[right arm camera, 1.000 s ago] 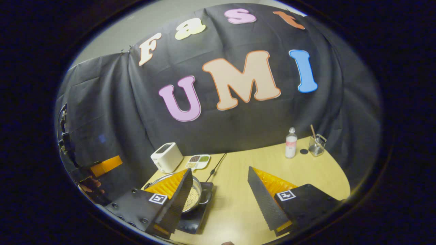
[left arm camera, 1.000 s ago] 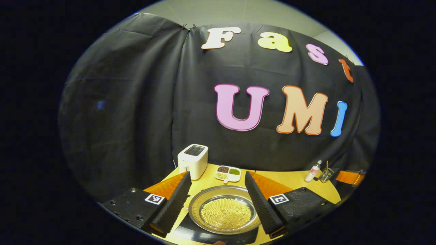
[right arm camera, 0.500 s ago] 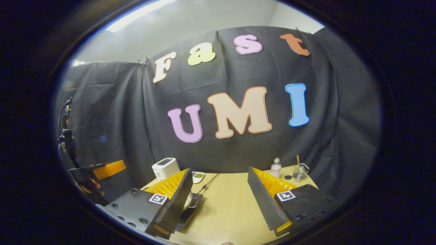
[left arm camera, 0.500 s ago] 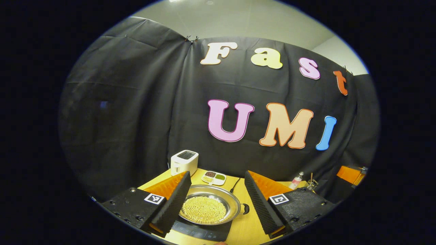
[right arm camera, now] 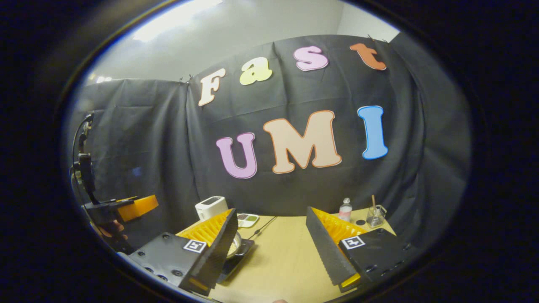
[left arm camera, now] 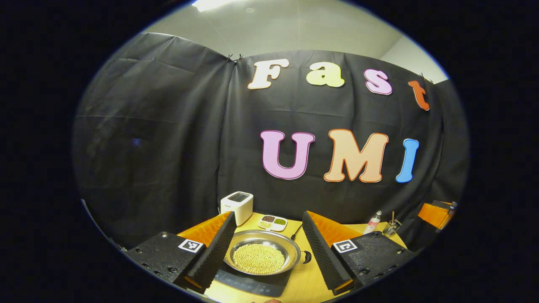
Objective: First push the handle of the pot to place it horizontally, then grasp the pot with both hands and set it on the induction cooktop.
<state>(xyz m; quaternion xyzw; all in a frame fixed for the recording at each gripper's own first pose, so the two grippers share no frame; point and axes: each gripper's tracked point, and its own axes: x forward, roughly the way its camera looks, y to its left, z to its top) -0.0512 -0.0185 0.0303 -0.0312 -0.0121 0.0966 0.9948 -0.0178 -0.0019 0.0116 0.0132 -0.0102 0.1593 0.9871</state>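
A steel pot [left arm camera: 261,256] with yellow beans in it sits on the black induction cooktop [left arm camera: 252,285]; one dark handle [left arm camera: 307,256] sticks out on its right. My left gripper [left arm camera: 268,216] hangs open above and in front of it, touching nothing. In the right gripper view the pot [right arm camera: 234,245] is mostly hidden behind my own left finger, on the cooktop [right arm camera: 241,257]. My right gripper [right arm camera: 271,210] is open over the bare wooden table [right arm camera: 278,261], to the right of the cooktop. Far left there, a hand holds the left gripper [right arm camera: 134,204].
At the back of the table stand a white toaster [left arm camera: 236,206], a divided dish of beans [left arm camera: 273,222], a small bottle [left arm camera: 372,222] and a glass with a stick [left arm camera: 391,227]. A black cable [right arm camera: 265,225] runs from the cooktop toward the wall.
Both grippers have drawn back and up from the pot, which now looks smaller and farther off. Both stay open. The pot has not moved on the cooktop.
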